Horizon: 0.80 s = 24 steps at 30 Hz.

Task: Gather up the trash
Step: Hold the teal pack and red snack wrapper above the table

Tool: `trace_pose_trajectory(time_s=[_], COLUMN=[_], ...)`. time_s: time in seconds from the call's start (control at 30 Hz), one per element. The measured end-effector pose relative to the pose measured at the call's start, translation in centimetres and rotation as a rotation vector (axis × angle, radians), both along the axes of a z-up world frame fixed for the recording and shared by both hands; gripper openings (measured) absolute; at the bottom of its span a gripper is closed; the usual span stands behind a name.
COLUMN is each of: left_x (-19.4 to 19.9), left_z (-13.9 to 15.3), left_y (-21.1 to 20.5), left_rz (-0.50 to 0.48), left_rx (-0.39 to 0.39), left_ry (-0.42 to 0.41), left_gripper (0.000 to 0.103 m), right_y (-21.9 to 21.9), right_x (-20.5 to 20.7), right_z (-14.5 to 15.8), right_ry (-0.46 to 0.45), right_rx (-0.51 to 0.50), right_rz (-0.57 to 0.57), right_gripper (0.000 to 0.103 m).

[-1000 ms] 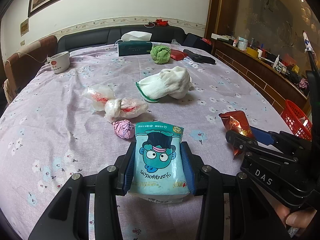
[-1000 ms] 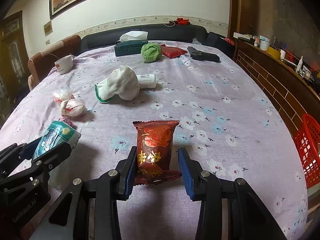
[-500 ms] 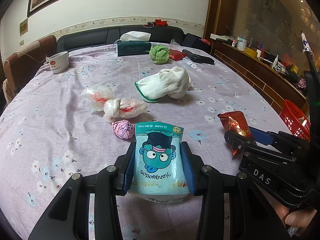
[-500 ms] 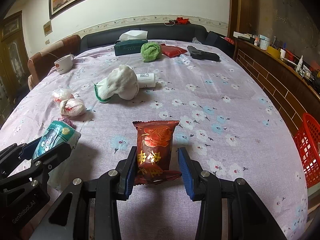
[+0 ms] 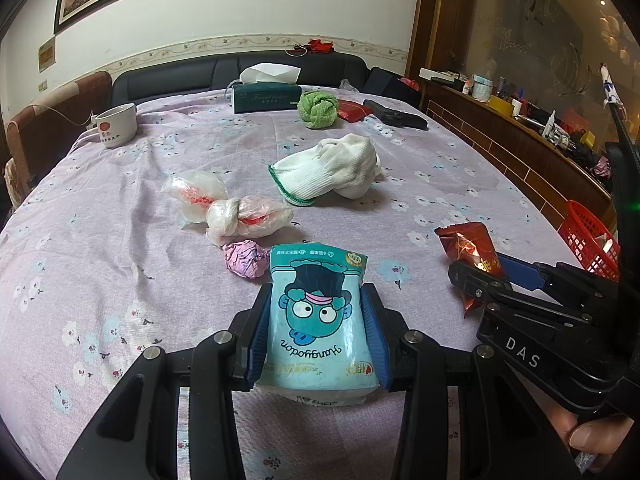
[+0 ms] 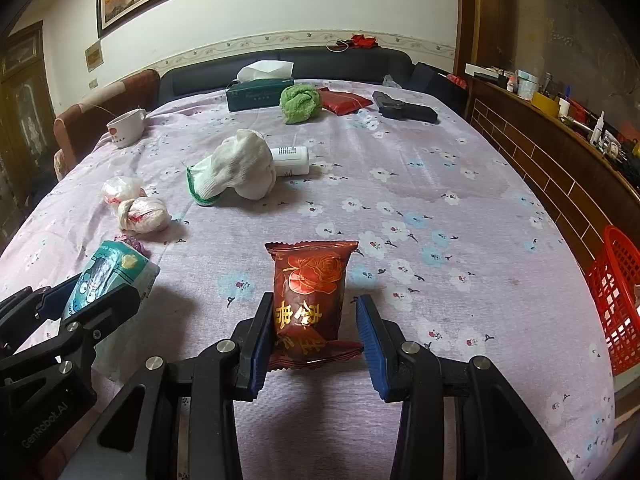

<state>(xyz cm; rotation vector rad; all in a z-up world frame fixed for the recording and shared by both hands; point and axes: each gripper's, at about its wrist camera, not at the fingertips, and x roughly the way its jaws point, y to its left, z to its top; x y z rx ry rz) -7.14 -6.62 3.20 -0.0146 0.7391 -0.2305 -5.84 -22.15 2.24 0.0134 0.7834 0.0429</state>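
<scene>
Left tool (image 5: 318,334) clamps teal tissue pack (image 5: 320,316), lifted for binning | Right tool (image 6: 316,338) grips red snack wrapper (image 6: 310,300) at its crimped end, right pad seemingly apart | Red basket (image 6: 618,300) beside tabletop (image 6: 440,208), likely destination

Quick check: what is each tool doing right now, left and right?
Left tool: shut on the blue packet.
Right tool: red packet between its pads; a gap shows on one side, so grip cannot be told.
</scene>
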Motion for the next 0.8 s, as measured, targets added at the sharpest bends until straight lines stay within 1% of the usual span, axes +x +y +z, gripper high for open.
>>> trace_pose_trajectory(time_s=[0.8], left_x=[-0.04], left_z=[-0.07], left_y=[-0.2], left_rz=[-0.002], left_rx=[0.001], left_ry=[0.0], left_gripper=[0.041], right_y=[-0.09], right_x=[-0.04], right_z=[0.0], right_ry=[-0.002], right_rx=[0.006], right_rz=[-0.006], right_gripper=[0.043])
